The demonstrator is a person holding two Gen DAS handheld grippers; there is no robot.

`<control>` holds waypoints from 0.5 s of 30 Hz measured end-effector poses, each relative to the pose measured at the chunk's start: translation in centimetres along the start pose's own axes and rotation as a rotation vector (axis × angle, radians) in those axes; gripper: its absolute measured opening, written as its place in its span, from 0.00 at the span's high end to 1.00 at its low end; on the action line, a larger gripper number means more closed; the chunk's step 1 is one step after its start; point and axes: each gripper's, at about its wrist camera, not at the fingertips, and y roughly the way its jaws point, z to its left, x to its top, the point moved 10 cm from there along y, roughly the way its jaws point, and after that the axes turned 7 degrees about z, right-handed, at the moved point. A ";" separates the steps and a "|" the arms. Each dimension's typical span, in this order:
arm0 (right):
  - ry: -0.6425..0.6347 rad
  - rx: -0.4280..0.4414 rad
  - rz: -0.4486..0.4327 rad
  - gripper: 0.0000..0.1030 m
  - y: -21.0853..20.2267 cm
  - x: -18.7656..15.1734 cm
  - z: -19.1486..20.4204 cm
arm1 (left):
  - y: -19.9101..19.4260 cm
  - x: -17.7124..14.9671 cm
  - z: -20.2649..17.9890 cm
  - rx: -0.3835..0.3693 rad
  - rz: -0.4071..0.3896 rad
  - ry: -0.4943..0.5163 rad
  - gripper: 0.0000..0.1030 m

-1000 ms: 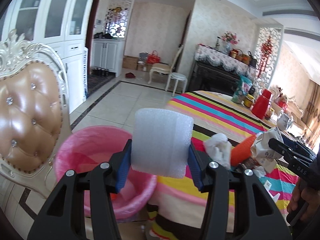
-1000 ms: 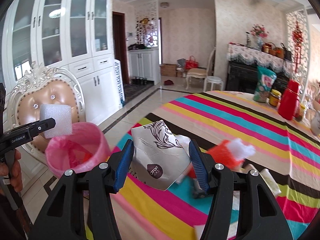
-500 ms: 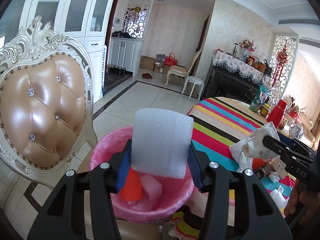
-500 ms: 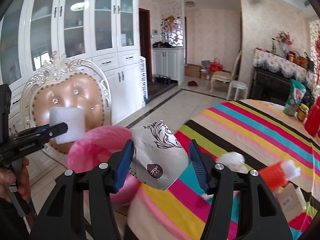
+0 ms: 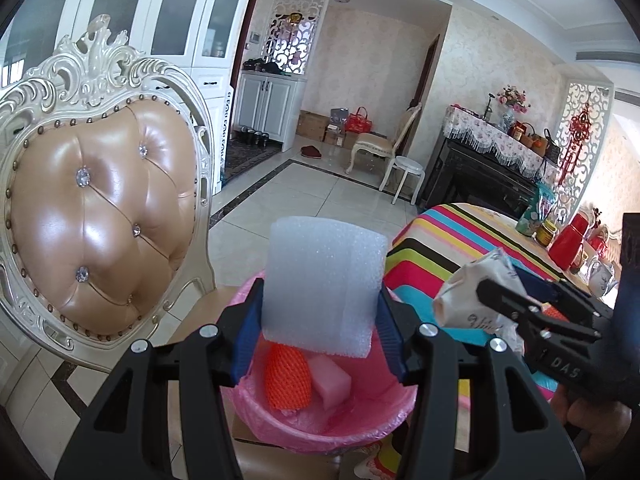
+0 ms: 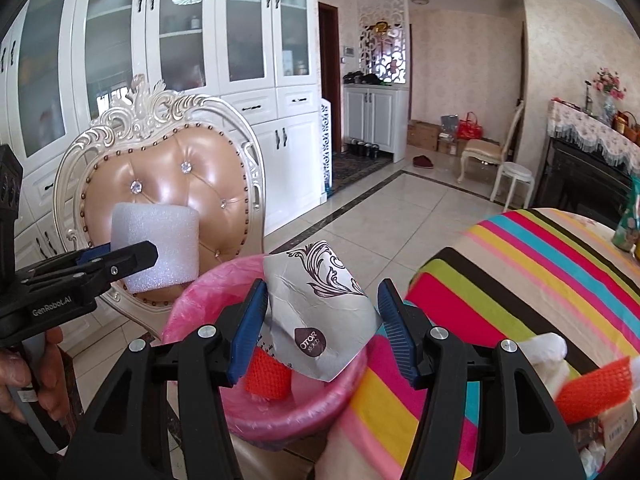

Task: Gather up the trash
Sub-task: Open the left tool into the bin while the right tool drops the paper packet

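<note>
Trash fills both my grips: my left gripper [image 5: 320, 330] pinches a white foam block [image 5: 322, 284], grainy and thick, over the pink-lined bin [image 5: 280, 426]; my right gripper [image 6: 322, 330] clamps a crumpled silvery wrapper [image 6: 318, 306] with dark scrollwork above the bin's rim.

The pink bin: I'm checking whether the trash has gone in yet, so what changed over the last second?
Both tongs swung from the striped table toward the pink bin. The left tongs now hold the white foam block over its opening; the right tongs bring the crumpled wrapper above its rim. Nothing was released; both grips are unchanged.
</note>
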 end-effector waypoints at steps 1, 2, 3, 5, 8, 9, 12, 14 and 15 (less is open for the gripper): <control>-0.001 0.003 0.002 0.46 0.2 0.0 0.2 | 0.0 0.1 0.2 0.003 0.001 -0.002 0.50; -0.004 0.007 0.006 0.46 0.6 0.1 0.4 | 0.1 0.2 0.4 0.004 0.002 -0.005 0.50; -0.007 0.009 0.009 0.46 0.9 0.2 0.6 | 0.2 0.2 0.5 0.004 0.004 -0.005 0.50; -0.010 0.019 0.014 0.45 1.6 0.3 0.9 | 0.4 0.3 0.7 0.005 0.004 -0.008 0.50; -0.015 0.031 0.021 0.45 2.3 0.4 1.3 | 0.7 0.4 1.2 0.004 0.008 -0.020 0.50; -0.013 0.031 0.024 0.43 2.5 0.4 1.3 | 0.8 0.5 1.3 0.004 0.010 -0.017 0.49; -0.015 0.028 0.024 0.24 2.8 0.5 1.3 | 1.0 0.5 1.3 -0.007 0.014 -0.027 0.38; -0.022 0.019 0.016 0.24 2.9 0.5 1.2 | 1.1 0.5 1.3 -0.003 0.012 -0.026 0.37; -0.020 0.016 0.016 0.24 2.9 0.4 1.0 | 1.1 0.4 1.3 -0.003 0.012 -0.026 0.37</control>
